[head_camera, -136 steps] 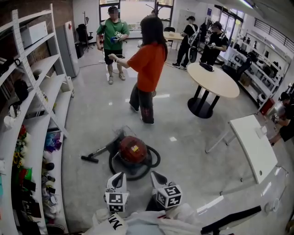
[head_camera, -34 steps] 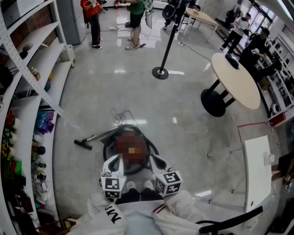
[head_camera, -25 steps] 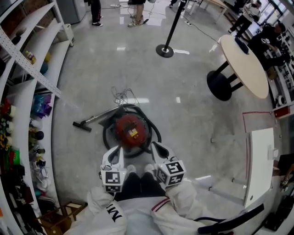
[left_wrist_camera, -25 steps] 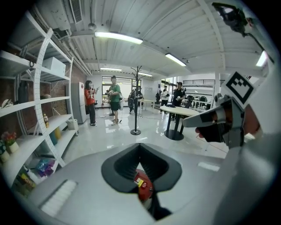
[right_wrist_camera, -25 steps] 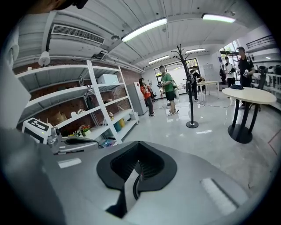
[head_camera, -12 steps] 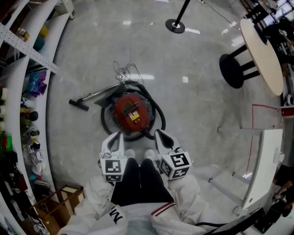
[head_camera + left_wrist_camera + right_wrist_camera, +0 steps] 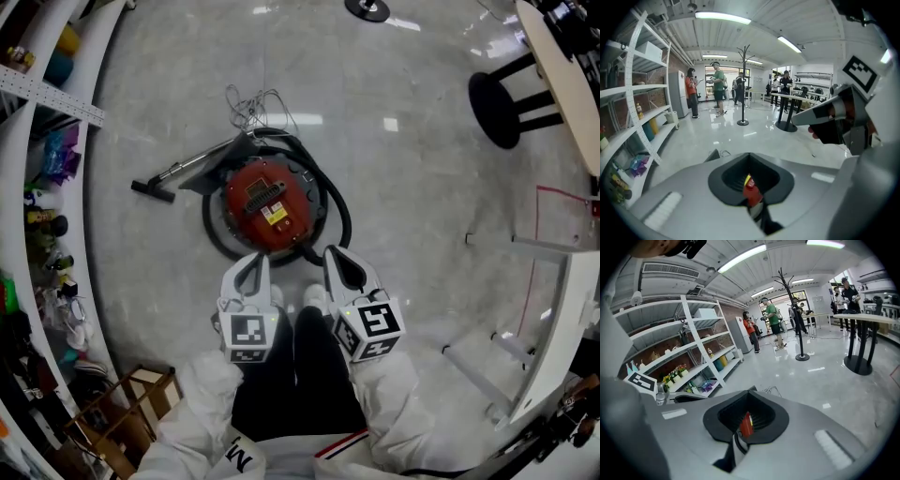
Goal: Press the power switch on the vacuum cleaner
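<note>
The red round vacuum cleaner (image 7: pixel 267 202) sits on the floor, ringed by its black hose (image 7: pixel 337 211), with the wand and floor nozzle (image 7: pixel 155 190) out to its left. Its yellow label faces up; I cannot make out the switch. My left gripper (image 7: pixel 254 267) and right gripper (image 7: pixel 334 257) hang side by side just short of the vacuum's near edge, above the person's shoes, both shut and holding nothing. A sliver of the red vacuum (image 7: pixel 750 191) shows through the window of my left gripper (image 7: pixel 750 157). The vacuum (image 7: pixel 746 423) also shows through my right gripper (image 7: pixel 749 393).
White shelving (image 7: pixel 37 112) with small items runs along the left. A cardboard box (image 7: pixel 141 394) stands at lower left. A loose cable (image 7: pixel 255 99) lies beyond the vacuum. A round table (image 7: pixel 562 47) and a white folding table (image 7: pixel 562 319) stand at right. Several people (image 7: pixel 717 86) stand far off.
The person has walked up to the vacuum and the view has tipped downward. The vacuum now lies just beyond the tips of both grippers, which stayed together and shut.
</note>
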